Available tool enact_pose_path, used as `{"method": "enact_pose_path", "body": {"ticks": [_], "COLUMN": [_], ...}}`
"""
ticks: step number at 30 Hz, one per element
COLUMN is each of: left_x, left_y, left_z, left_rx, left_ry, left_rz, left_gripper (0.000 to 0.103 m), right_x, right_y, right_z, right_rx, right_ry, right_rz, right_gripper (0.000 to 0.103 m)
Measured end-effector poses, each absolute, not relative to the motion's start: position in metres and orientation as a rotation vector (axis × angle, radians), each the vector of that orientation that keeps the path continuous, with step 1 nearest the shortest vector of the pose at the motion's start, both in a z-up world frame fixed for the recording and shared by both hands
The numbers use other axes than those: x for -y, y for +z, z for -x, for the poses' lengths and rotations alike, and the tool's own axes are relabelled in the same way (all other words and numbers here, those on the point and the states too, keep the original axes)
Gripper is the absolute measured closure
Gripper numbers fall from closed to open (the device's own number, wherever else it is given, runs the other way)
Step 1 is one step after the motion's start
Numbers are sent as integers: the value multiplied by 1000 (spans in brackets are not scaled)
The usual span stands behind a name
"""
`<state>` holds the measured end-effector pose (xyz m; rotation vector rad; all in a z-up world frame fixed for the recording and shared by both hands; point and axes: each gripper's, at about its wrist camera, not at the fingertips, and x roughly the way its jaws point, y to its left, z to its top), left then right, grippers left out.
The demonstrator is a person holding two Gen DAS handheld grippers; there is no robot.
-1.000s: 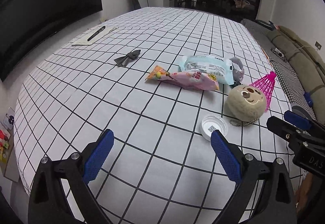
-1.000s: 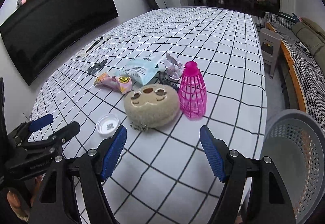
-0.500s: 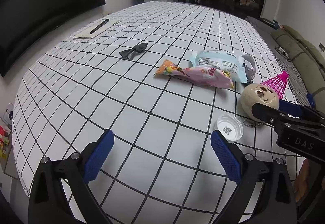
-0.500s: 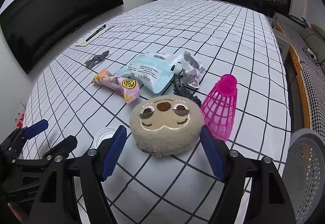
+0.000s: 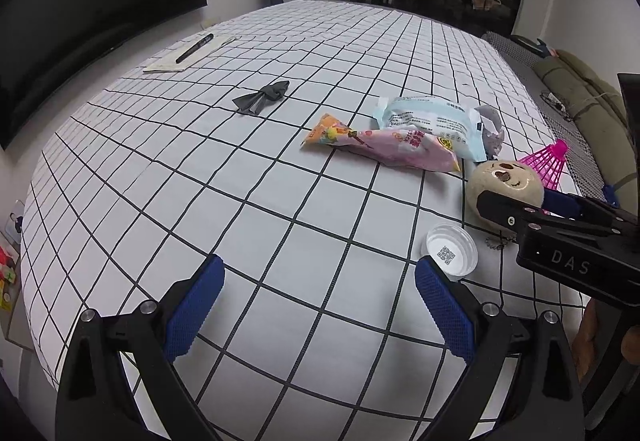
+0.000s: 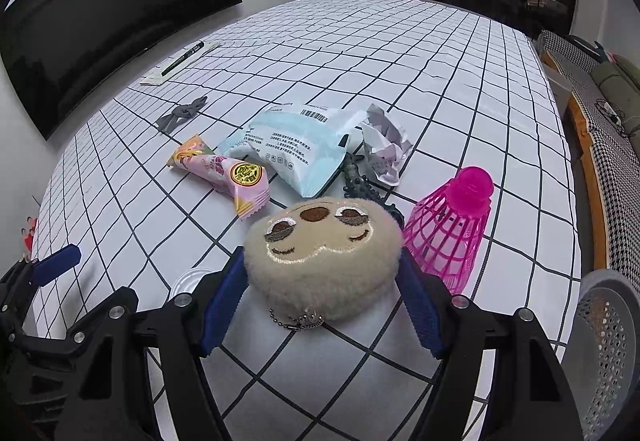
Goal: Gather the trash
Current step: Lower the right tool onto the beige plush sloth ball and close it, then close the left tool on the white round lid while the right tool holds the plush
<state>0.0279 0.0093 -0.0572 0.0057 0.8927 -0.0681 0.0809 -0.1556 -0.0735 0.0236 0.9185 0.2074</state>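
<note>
A pink snack wrapper [image 5: 392, 147] [image 6: 224, 171], a pale blue packet [image 5: 432, 121] [image 6: 292, 149], a crumpled paper ball [image 6: 384, 145] and a clear plastic lid [image 5: 452, 255] lie on the checked table [image 5: 280, 201]. My right gripper [image 6: 320, 301] is open, its blue pads on either side of a beige plush sloth pouch [image 6: 324, 253] [image 5: 504, 181]; contact is unclear. My left gripper [image 5: 316, 305] is open and empty above the table, left of the lid.
A pink plastic shuttlecock [image 6: 456, 233] stands right of the pouch. A grey mesh bin [image 6: 608, 345] sits off the table's right edge. A dark bow [image 5: 262, 97], a pen on paper [image 5: 192, 49] and a dark toy lizard [image 6: 360, 185] also lie on the table.
My right gripper has moved forward until its open fingers flank the plush pouch. My left gripper has shifted slightly left and forward.
</note>
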Motion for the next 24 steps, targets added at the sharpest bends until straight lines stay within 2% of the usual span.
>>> {"method": "enact_pose_path", "body": {"ticks": [6,15,24], "left_x": [-7,8,42], "left_y": [-58,-54,-62], "left_z": [-27,-26,-36], "left_rx": [-905,-905,-946], "left_ry": [-70,-94,-157], "left_rz": [-4,-9,-36], "left_gripper": [9,9,9], "right_x": [159,184,221], "right_y": [-69,-42,-47], "right_z": [-69,-21,16], "right_rx": [-902,-822,-828], "right_ry": [224,241,200], "right_rz": [-43,-129,-205], "right_gripper": [39,39,39]}}
